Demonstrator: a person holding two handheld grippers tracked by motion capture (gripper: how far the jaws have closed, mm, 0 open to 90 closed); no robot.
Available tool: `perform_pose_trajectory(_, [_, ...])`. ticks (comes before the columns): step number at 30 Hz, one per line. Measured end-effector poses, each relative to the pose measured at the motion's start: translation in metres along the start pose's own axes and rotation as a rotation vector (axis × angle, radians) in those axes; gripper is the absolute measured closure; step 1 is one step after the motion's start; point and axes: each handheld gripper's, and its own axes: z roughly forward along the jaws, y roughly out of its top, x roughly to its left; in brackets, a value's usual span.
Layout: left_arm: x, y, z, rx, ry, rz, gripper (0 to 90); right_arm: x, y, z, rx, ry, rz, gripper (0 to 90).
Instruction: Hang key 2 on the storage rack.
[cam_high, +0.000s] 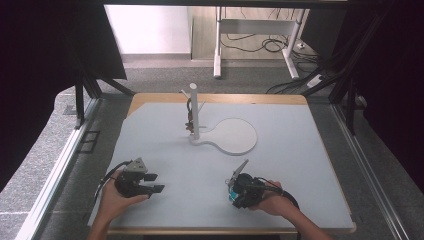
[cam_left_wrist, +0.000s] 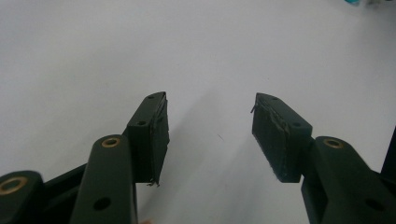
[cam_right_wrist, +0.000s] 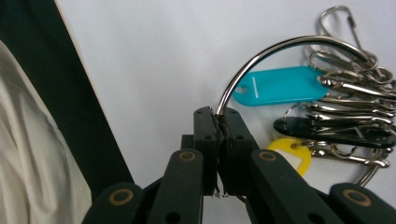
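Right gripper view showed the right gripper (cam_right_wrist: 218, 122) clenched on a large metal ring (cam_right_wrist: 280, 51), its jaws pressed together on the ring's near end. That ring arched up and to the right and carried a bunch of clips and tags: a teal tag (cam_right_wrist: 280, 85) uppermost, a black tag (cam_right_wrist: 334, 131) under it, a yellow tag (cam_right_wrist: 289, 156) lowest, with silver snap hooks (cam_right_wrist: 348, 91) crowded at the far side. The bunch hung close over the pale tabletop (cam_right_wrist: 154, 56), though whether it touched the surface could not be told. High view placed this gripper (cam_high: 235, 182) near the front edge of the tabletop (cam_high: 295, 165), right of centre, held in the person's right hand (cam_high: 270, 202), which came in from the bottom with the forearm slanting inward; a speck of teal showed at its jaws. Farther back, near the middle, stood a white stand (cam_high: 194, 112) on a round flat base (cam_high: 235, 136), with something small and dark hanging from one of its pegs, too small to identify. The left gripper (cam_high: 155, 182) sat at the front left, cradled in the left hand (cam_high: 117, 200), pointing right across the tabletop. Left gripper view showed its jaws released, standing well apart with nothing between them, just bare pale surface beneath.
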Motion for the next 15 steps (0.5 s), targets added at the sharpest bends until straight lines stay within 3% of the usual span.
perform_pose_trajectory(5, [-0.001,0.000,0.003,0.002,-0.003,-0.002,46.2,-0.009,0.003,-0.016,-0.061,0.098,0.053,87.4])
perform_pose_trajectory(8, [-0.002,0.001,0.005,0.005,-0.005,-0.002,46.2,-0.015,0.004,-0.024,-0.073,0.134,0.080,87.3])
perform_pose_trajectory(15, [-0.003,0.001,0.006,0.011,-0.004,-0.002,46.2,-0.029,0.012,-0.049,-0.081,0.119,0.110,87.0])
